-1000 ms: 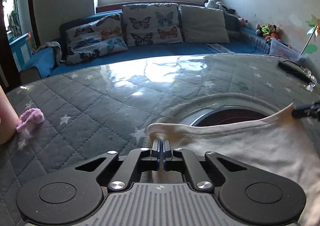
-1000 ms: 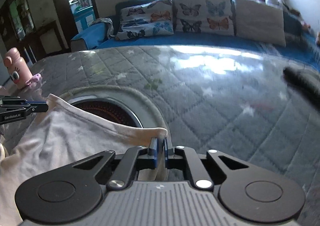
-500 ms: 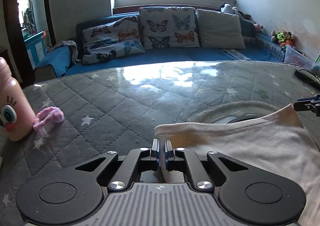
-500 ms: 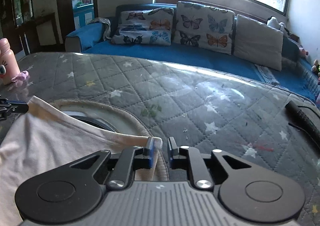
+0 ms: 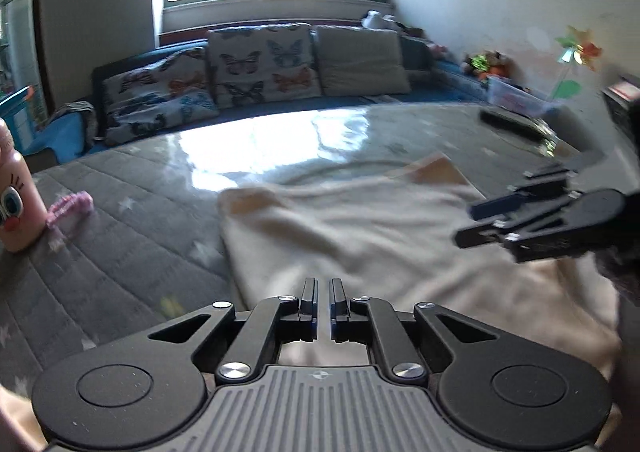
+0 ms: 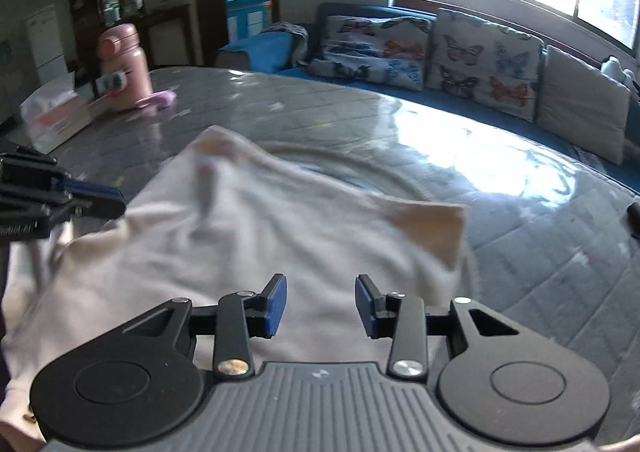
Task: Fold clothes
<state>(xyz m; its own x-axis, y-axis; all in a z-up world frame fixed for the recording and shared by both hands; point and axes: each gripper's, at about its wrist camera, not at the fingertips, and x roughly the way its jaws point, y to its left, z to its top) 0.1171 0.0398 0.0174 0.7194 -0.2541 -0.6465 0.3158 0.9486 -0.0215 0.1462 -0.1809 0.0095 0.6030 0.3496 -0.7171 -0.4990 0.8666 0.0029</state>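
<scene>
My left gripper [image 5: 323, 294] sits at the bottom centre of its own view, jaws parted by only a narrow slit with nothing between them. My right gripper [image 6: 321, 302] is spread wide, its blue pads [image 6: 276, 306] well apart and empty. Both are off the cloth.

The cream garment [image 5: 360, 236] lies spread on the grey quilted table cover [image 5: 120, 252], filling the middle and lower right of the left view and the lower left and centre of the right view. Its two far corners show a tan underside.

Only the left view shows the pinwheel [image 5: 576, 52] on the wall at upper right, the clear plastic bin [image 5: 516, 98] below it, whose contents are too blurred to name, and a dark flat object [image 5: 512, 122] on the table's far right edge. Only the right view shows the tissue box [image 6: 54, 116] at mid left, a tissue standing out of its top, and the dark cabinet [image 6: 108, 0] at upper left.

The pink bottle [image 6: 124, 64] with a pink hair tie [image 6: 158, 100] beside it appears in both, as does the butterfly-cushioned sofa [image 5: 248, 68].
</scene>
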